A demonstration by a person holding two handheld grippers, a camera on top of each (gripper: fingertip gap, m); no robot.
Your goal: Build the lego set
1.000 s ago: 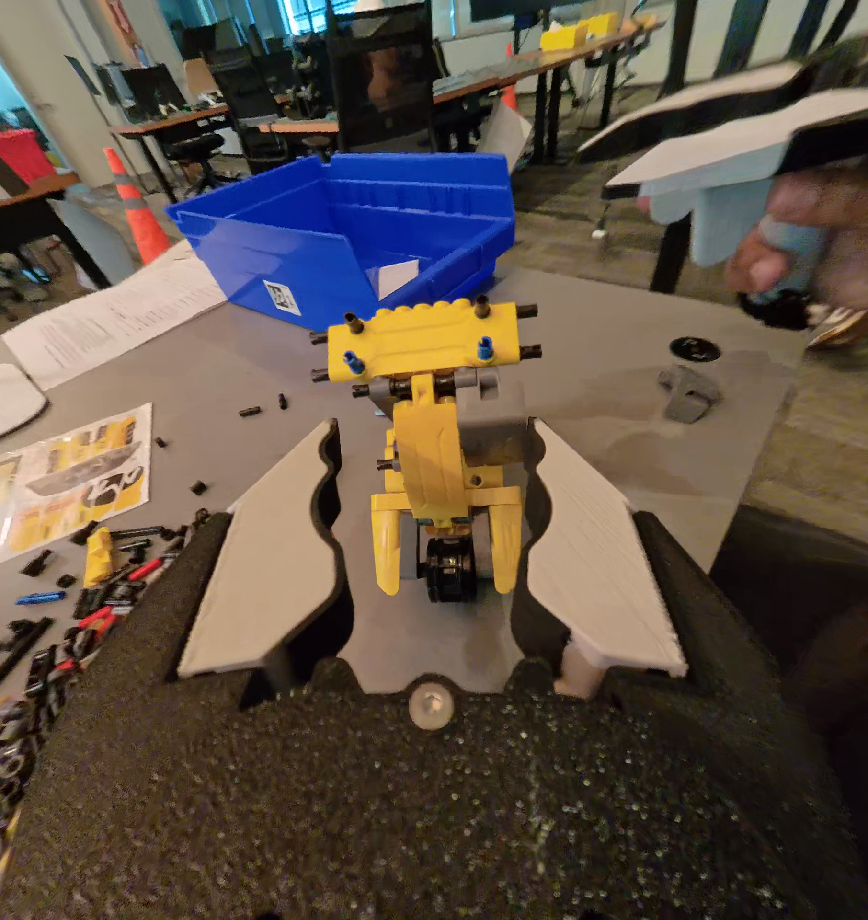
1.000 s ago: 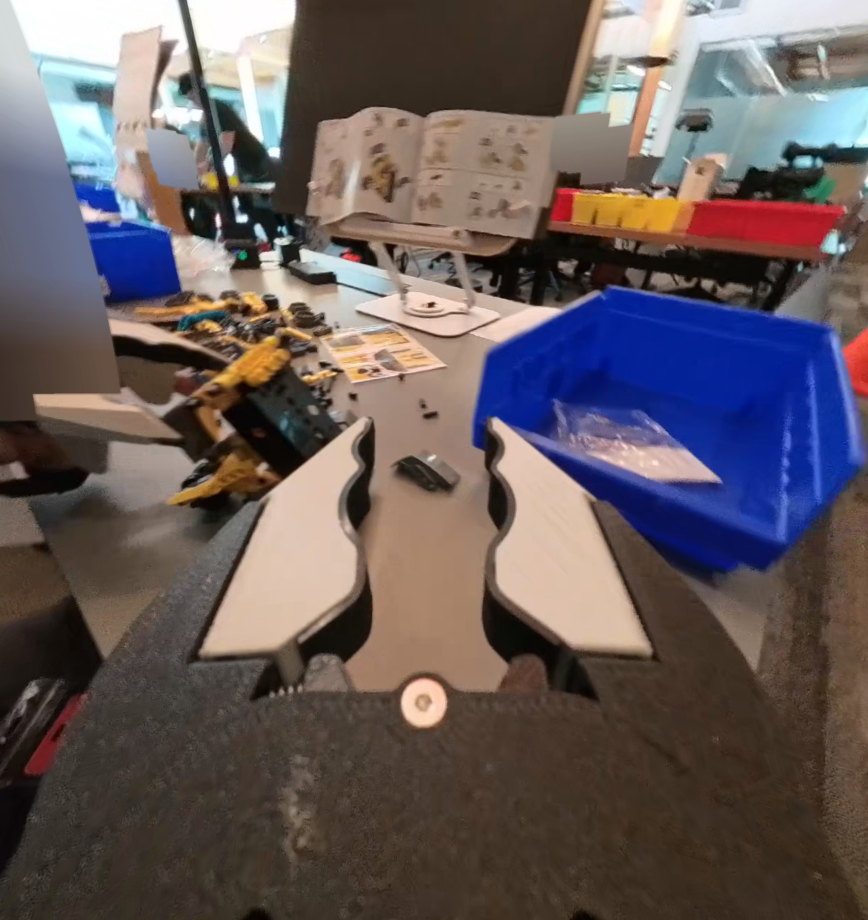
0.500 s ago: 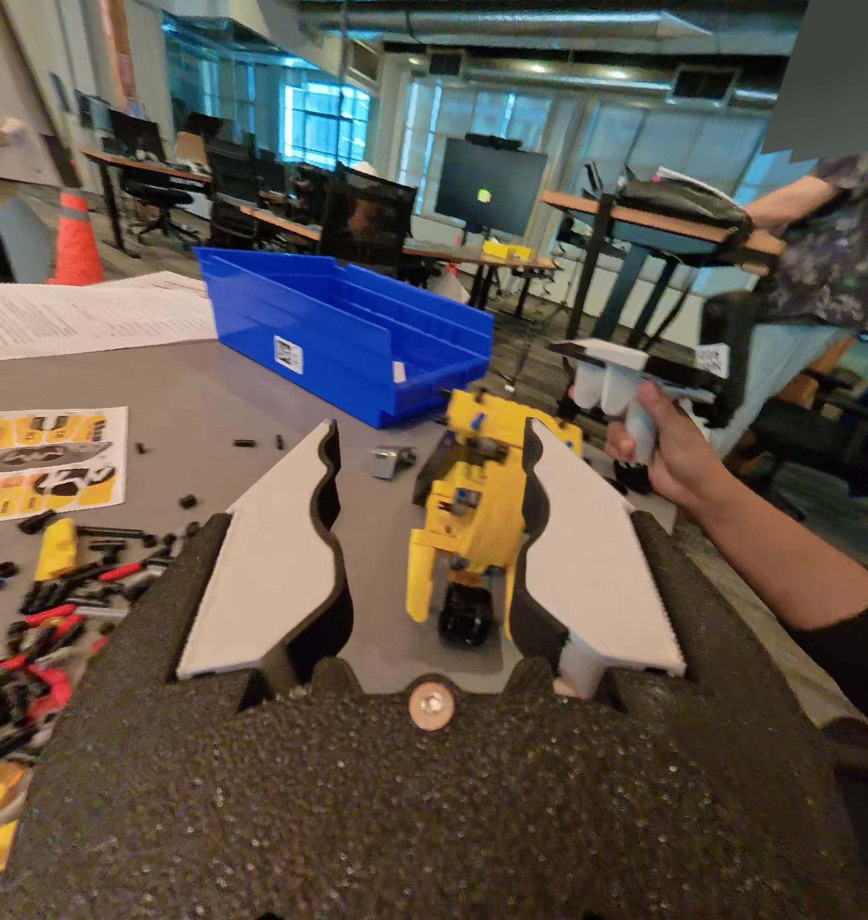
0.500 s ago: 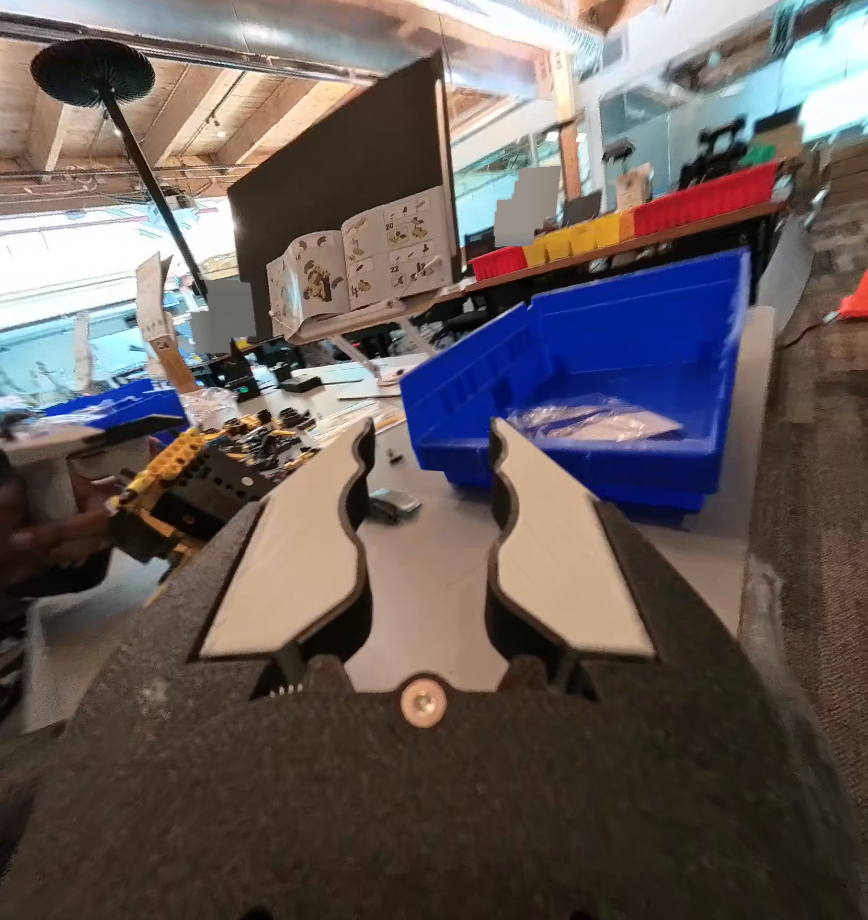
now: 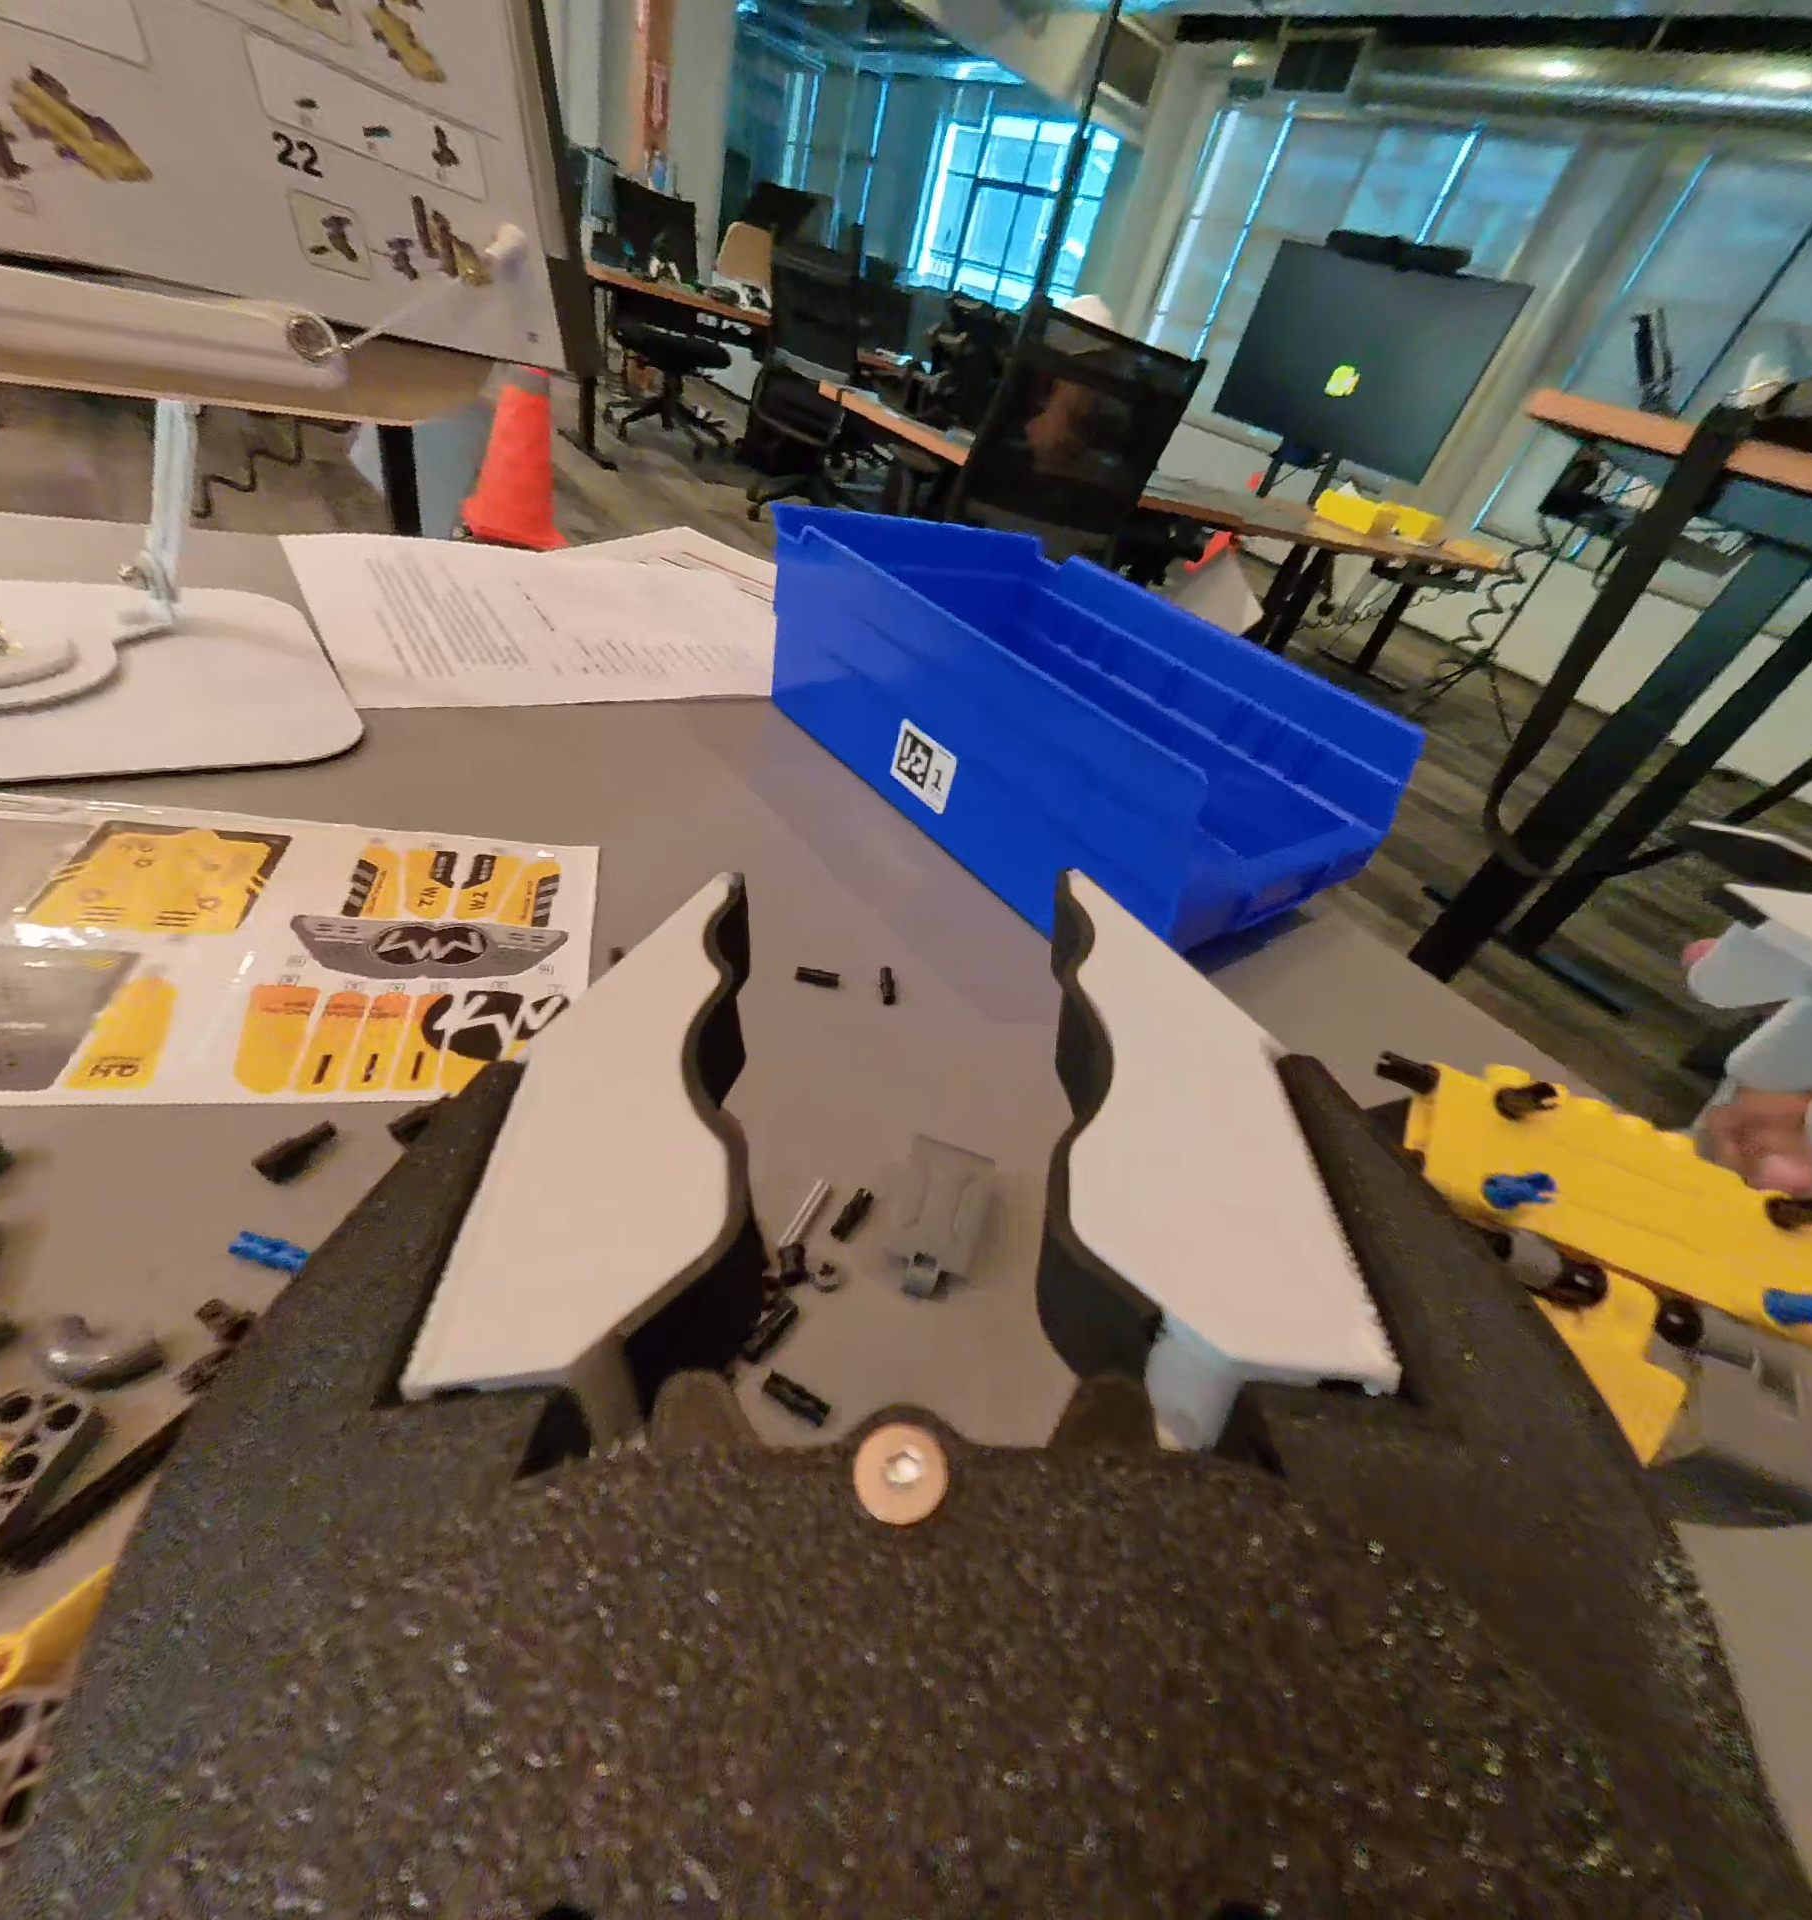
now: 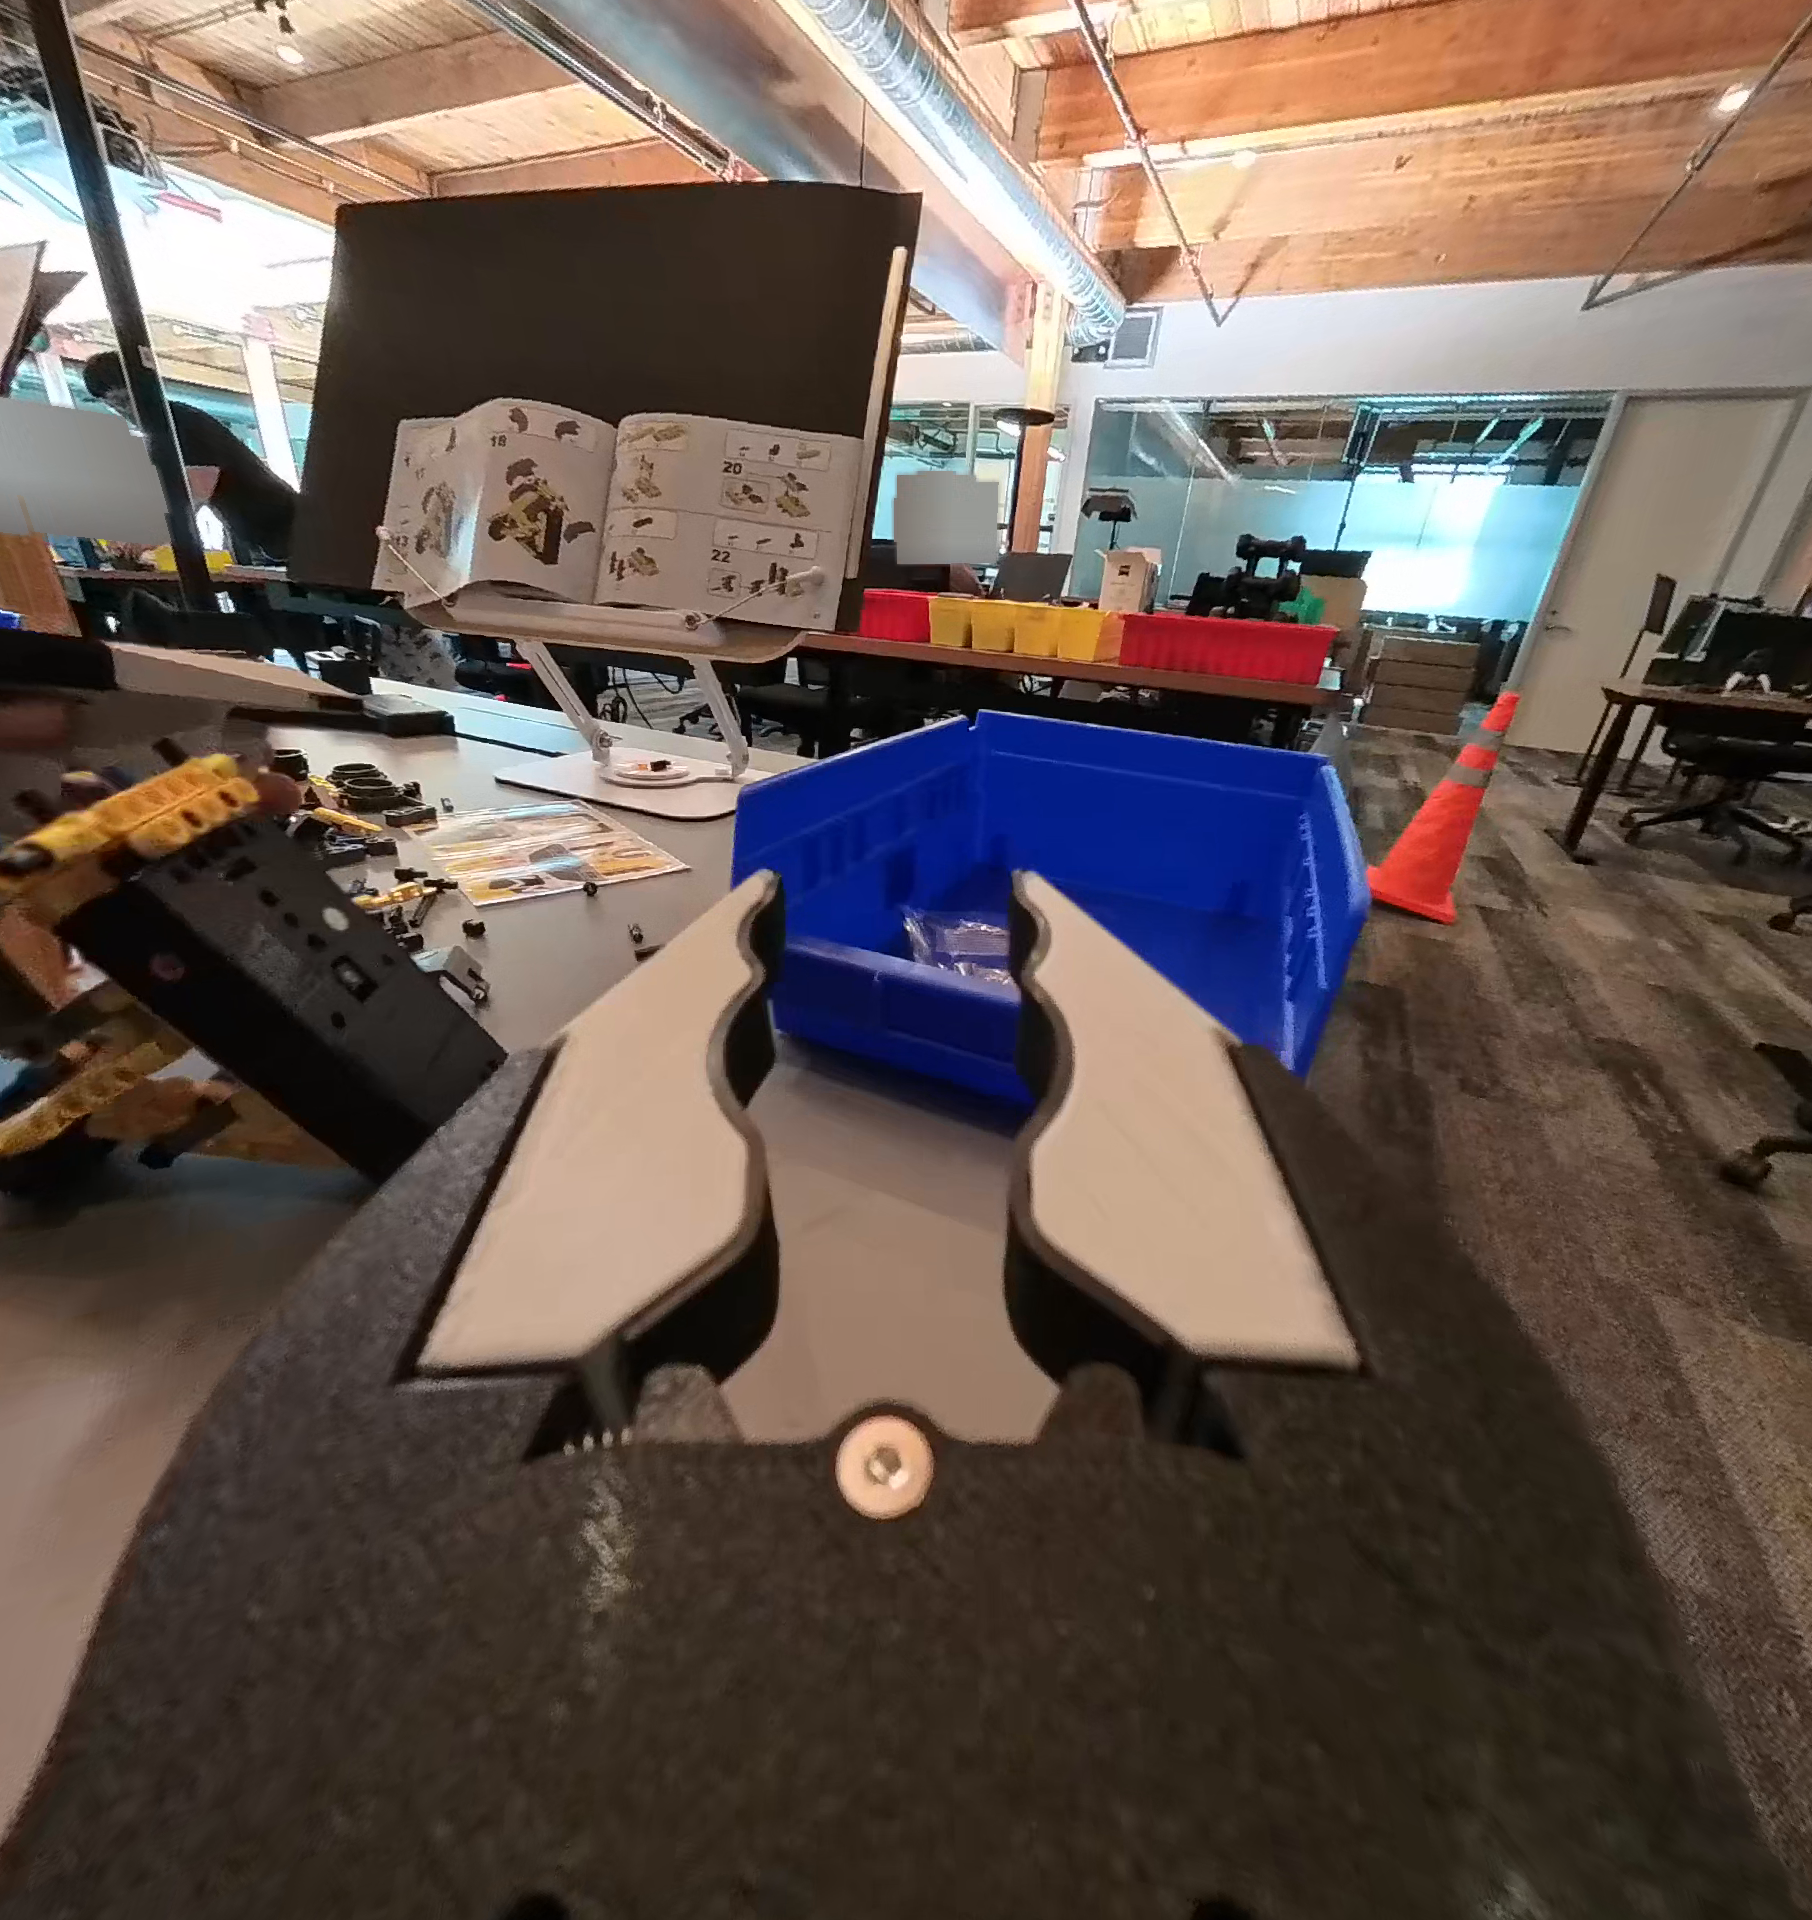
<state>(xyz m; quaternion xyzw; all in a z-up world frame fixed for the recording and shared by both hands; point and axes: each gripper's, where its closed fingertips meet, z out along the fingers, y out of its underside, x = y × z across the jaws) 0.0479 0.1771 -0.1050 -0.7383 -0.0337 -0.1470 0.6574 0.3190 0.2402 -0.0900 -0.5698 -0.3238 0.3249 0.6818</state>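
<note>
My left gripper (image 5: 897, 904) is open and empty over the grey table (image 5: 653, 758). Between its fingers lie a small grey piece (image 5: 938, 1216) and several black pins (image 5: 850, 1210). A yellow and black brick model (image 5: 1629, 1226) lies tilted just outside its right finger, with a hand (image 5: 1764, 1143) at its far end. I cannot tell what props it up. In the right wrist view the model (image 6: 237, 966) is at the left with its black underside showing. My right gripper (image 6: 894, 894) is open and empty, pointing at a blue bin (image 6: 1172, 831) that holds a clear plastic bag (image 6: 949, 930).
The blue bin (image 5: 1037, 727) stands at the table's far right edge. A sticker sheet (image 5: 258, 956) and loose parts (image 5: 8, 1403) lie to the left. An open instruction booklet (image 6: 621, 520) sits on a white stand at the back. An orange cone (image 6: 1442, 831) stands on the floor.
The model was between my left gripper's fingers; now it is outside the right finger, and the left view has swung left. The right gripper has moved closer to the blue bin.
</note>
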